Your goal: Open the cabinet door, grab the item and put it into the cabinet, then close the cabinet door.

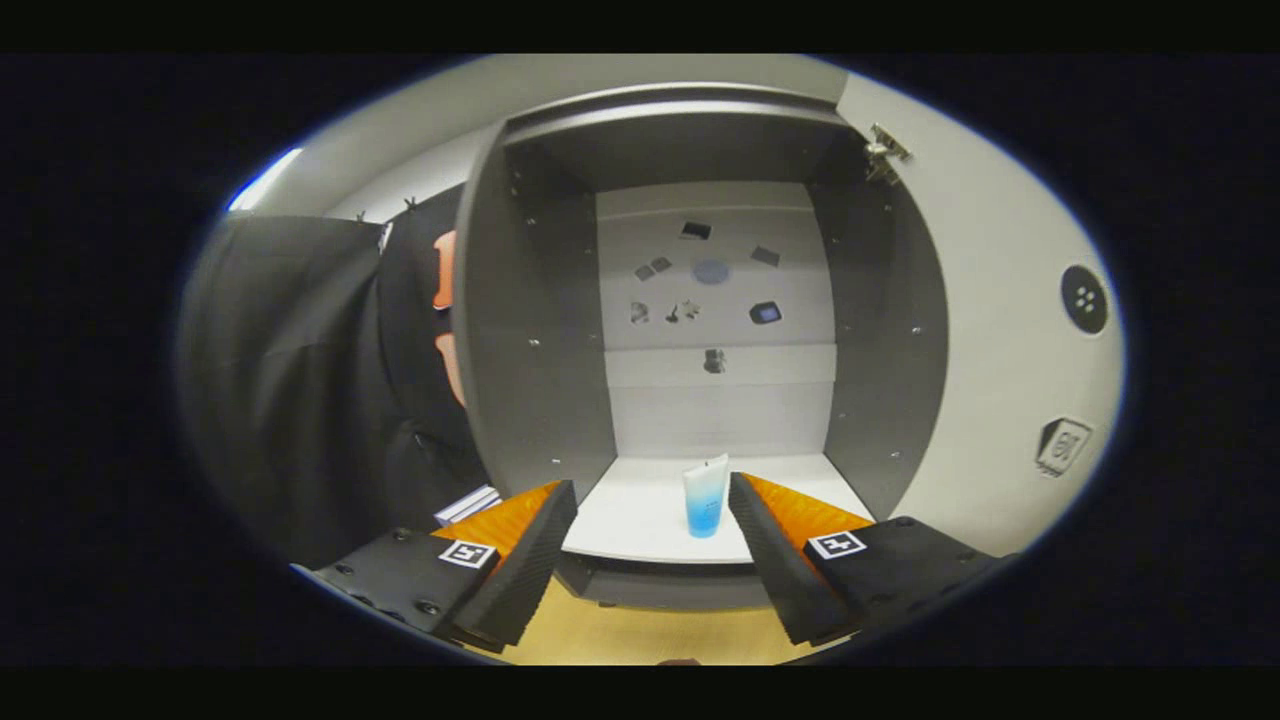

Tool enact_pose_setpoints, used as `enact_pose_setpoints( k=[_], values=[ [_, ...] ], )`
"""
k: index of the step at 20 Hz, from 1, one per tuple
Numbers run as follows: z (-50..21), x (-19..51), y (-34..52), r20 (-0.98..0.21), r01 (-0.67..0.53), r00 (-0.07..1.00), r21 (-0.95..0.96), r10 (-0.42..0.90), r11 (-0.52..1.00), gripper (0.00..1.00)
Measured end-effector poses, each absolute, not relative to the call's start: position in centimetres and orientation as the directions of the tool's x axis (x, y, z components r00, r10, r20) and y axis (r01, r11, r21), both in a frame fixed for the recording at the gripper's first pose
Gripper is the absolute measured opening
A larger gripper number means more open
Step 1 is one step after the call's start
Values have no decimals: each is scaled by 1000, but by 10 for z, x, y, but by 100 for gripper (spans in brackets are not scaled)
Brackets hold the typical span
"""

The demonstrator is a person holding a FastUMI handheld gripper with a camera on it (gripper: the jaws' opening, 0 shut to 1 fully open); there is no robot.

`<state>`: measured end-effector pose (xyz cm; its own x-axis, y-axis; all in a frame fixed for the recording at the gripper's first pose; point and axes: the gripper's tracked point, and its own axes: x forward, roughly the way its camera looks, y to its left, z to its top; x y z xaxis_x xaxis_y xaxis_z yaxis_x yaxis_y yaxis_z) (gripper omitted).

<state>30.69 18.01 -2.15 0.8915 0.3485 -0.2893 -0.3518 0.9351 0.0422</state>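
Our tool hangs released before the open cabinet, fingers spread wide and gripping nothing. The item, a small tube standing on its cap, clear above and blue below, is upright on the pale shelf just inside the cabinet, beyond the fingertips and close to the inner face of the right finger. We judge the placing done and the closing of the door still to come; it stands swung wide on the right, hinge at its upper corner.

The risks, as we read them: the tube is tall for its base and sits near the shelf's front edge, so a sideways drift of the right finger on the way out could tip it or roll it off onto the worktop below. A hard swing of the door might jolt the cabinet and topple it too. If the tube leans past the edge, the door could catch it and fail to shut.

As to writing, we can read none. The tube's face looks faintly printed, but the view is too soft to tell. Each finger carries a square black-and-white marker, and the door bears a round dotted sticker and a squarish sticker with an unreadable pattern. Small dark patches dot the back panel.
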Motion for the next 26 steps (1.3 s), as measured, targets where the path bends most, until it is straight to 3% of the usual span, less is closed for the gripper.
enact_pose_setpoints(
  k=[9,14,26],
  values=[
    [47,149,84,-203,-294,935,20,292,955,96],
    [67,93,2,-180,-173,969,-1,170,985,96],
    [76,96,-156,-165,72,984,-4,-72,997,98]
  ],
)
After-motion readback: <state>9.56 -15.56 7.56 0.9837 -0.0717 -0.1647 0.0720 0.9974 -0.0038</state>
